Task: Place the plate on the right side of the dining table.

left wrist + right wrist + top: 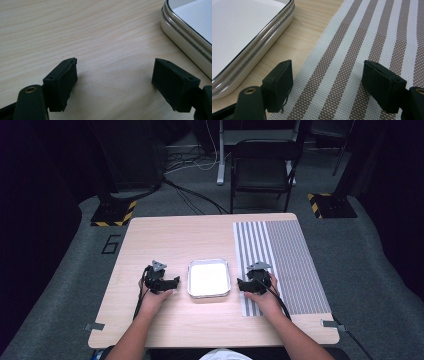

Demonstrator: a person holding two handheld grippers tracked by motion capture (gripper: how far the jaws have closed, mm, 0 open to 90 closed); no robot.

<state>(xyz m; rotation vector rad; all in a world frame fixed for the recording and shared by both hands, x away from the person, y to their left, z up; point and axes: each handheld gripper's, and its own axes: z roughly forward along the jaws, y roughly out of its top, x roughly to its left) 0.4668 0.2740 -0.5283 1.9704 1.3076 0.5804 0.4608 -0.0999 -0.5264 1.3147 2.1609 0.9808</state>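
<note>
High view: left gripper (176,281) and right gripper (240,283) flanking metal tray (209,294) on bench (165,240); both spread wide, empty, likely poised to grasp its sides; striped mat (295,265) under right.

Bright table (165,240), glaring white tray (209,278), dark surroundings

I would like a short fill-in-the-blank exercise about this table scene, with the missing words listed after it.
1. The white tray lies on the wooden table ______ the two grippers.
2. The right gripper hovers over the edge of the ______ mat.
3. The jaws of the left gripper stand ______, with nothing between them.
4. Behind the table, on the floor, stands a black ______.

Missing words: between; striped; open; chair
</note>
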